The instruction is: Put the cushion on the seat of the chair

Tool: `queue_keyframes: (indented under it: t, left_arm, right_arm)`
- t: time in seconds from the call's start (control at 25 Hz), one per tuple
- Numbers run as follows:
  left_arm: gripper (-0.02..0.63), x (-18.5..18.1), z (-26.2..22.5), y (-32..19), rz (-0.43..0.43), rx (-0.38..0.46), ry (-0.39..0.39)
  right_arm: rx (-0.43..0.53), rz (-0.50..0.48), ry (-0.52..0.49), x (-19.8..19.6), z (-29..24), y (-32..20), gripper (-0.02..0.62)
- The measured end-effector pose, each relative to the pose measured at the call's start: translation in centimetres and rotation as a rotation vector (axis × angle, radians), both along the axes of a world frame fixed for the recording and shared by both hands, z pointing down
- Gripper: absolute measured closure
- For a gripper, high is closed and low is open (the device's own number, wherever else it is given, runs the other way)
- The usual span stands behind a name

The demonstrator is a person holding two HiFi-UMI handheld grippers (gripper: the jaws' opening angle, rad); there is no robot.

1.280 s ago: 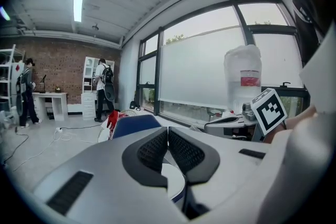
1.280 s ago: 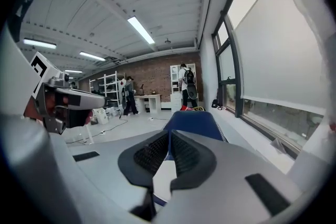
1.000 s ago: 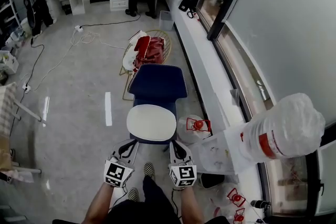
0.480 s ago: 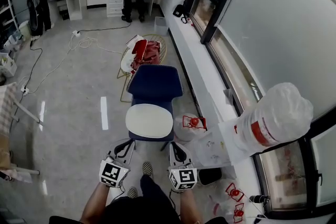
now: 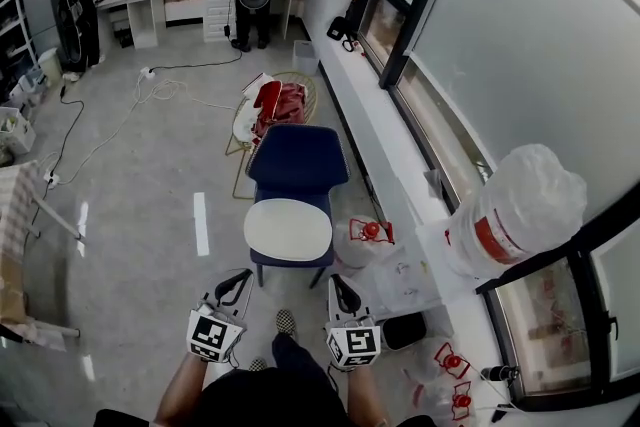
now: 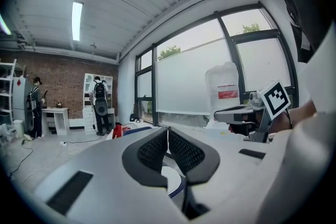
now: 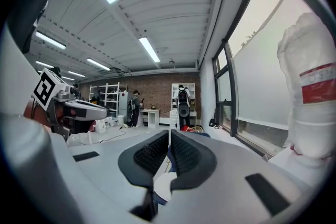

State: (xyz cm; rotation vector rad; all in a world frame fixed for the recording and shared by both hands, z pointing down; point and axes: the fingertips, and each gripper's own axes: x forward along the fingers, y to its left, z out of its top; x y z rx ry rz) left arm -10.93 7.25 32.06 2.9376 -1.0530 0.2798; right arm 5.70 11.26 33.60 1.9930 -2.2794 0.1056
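Gripper views show left gripper point(image 6: 168, 134), right gripper point(image 7: 169, 136) fingers together; head view: cushion point(image 5: 288, 229) on chair point(image 5: 298, 158).

Bare floor point(image 5: 150, 215) lies open left of the chair point(image 5: 298, 160); bags point(image 5: 372, 240), apparently plastic, crowd its right side.

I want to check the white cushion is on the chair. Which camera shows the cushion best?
The head view: it looks down on the whole cushion lying on the blue chair's seat. Both gripper views catch only a small white sliver of it, low down.
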Motion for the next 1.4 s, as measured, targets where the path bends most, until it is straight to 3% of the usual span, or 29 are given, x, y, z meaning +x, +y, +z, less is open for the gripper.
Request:
queue_keyframes:
  t: [0.48, 1.4]
  left_arm:
    - [0.583, -0.6, -0.9, 2.1, 0.010, 0.020, 0.004]
    - [0.583, -0.4, -0.5, 1.7, 0.007, 0.013, 0.025]
  right_arm:
    - [0.019, 0.013, -0.017, 0.0, -0.7, 2.4, 0.557]
    - [-0.007, 0.008, -0.006, -0.5, 0.2, 1.9, 0.558]
